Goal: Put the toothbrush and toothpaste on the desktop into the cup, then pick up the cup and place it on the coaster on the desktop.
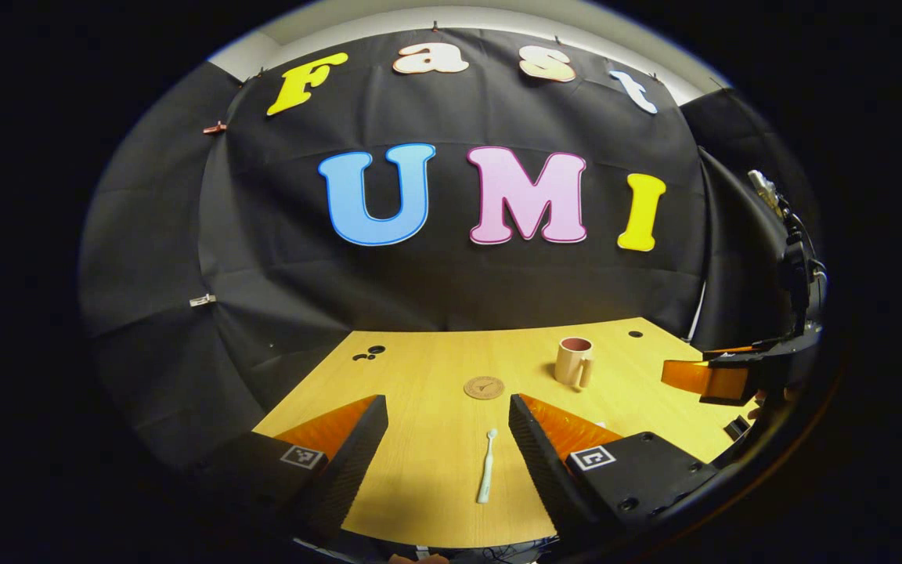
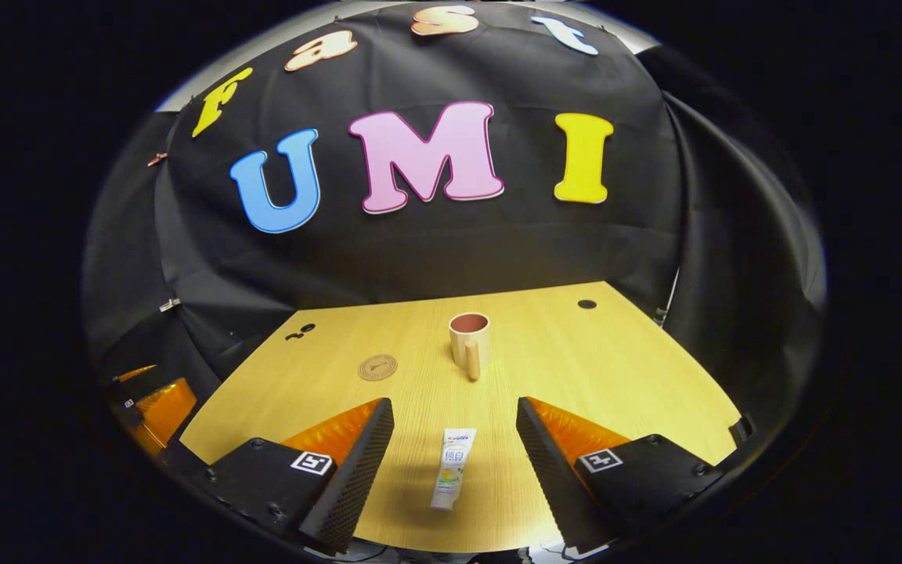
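Note:
A white toothbrush [image 1: 487, 466] lies flat on the wooden desktop [image 1: 420, 368], lengthwise between the spread fingers of my left gripper [image 1: 449, 419], which is open and above it. A white toothpaste tube [image 2: 452, 468] lies on the desktop [image 2: 576, 352] between the fingers of my right gripper [image 2: 455, 421], also open. The beige cup [image 1: 574, 361] with a dark pink inside stands upright farther back, handle toward me; it is also in the right gripper view [image 2: 470, 339]. A round brown coaster [image 1: 484, 387] lies left of the cup [image 2: 377, 366]. The right gripper [image 1: 721, 378] shows at the right edge.
Dark cable holes [image 1: 370, 353] sit near the desktop's back left and one hole [image 2: 586, 304] at the back right. The black cloth wall closes the back and sides. The left gripper [image 2: 149, 403] shows at the far left of the right gripper view.

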A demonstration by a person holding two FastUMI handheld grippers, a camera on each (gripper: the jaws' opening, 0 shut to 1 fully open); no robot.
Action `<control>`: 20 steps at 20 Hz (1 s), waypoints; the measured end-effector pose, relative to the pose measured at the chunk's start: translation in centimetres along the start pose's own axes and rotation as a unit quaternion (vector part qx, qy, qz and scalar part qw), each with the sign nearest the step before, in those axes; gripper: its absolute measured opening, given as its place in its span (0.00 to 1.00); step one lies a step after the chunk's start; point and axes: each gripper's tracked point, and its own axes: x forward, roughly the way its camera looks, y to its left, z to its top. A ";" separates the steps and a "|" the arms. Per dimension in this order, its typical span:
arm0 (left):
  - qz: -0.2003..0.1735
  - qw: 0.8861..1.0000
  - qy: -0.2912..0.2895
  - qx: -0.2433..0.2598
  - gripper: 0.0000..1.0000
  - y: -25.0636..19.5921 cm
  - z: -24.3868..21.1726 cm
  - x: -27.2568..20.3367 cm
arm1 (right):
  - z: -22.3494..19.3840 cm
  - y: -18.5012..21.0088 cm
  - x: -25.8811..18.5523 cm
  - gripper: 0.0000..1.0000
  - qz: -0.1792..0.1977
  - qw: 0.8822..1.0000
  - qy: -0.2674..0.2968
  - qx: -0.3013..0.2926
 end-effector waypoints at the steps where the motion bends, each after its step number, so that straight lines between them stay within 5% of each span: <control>1: 0.007 1.000 0.003 -0.003 0.98 0.4 -0.2 0.1 | -0.5 -0.1 0.7 0.96 0.001 1.000 0.012 0.002; 12: 0.086 0.993 0.071 -0.030 0.99 4.1 -4.2 1.4 | -6.9 1.1 7.8 0.99 0.032 0.990 0.130 -0.048; 20: 0.110 0.988 0.103 -0.012 0.99 5.2 -5.8 1.8 | -15.0 -0.1 10.0 0.99 0.003 0.966 0.252 -0.050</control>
